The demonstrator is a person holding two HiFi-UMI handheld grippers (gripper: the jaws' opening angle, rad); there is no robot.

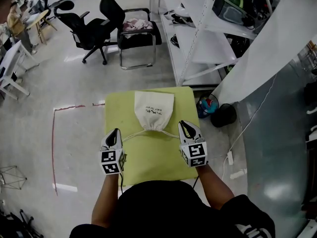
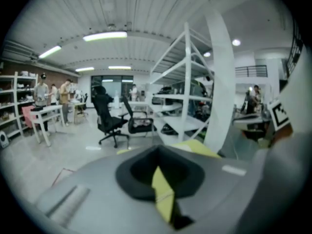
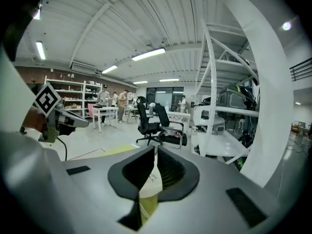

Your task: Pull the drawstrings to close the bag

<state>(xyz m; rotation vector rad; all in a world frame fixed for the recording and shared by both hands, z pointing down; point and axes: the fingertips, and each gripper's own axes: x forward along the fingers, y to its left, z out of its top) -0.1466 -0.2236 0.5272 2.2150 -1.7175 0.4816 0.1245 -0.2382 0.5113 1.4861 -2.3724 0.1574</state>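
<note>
A cream drawstring bag [image 1: 154, 110] lies on the yellow-green table [image 1: 148, 165], its neck gathered tight toward me. From the neck one thin white drawstring [image 1: 132, 135] runs left into my left gripper [image 1: 117, 132], whose jaws are shut on it. The other drawstring [image 1: 172, 134] runs right into my right gripper [image 1: 183, 126], also shut on its cord. Both cords look taut. In the left gripper view the jaws [image 2: 157, 155] leave only a sliver of table showing. The right gripper view shows the bag [image 3: 152, 179] through a narrow slit between the jaws [image 3: 156, 151].
Two black office chairs [image 1: 91, 26] [image 1: 138, 33] stand beyond the table. White shelving [image 1: 208, 38] runs along the right. A black round object [image 1: 224, 115] and a power strip [image 1: 230, 157] with a cable lie on the floor at the right. Red tape [image 1: 53, 148] marks the floor at the left.
</note>
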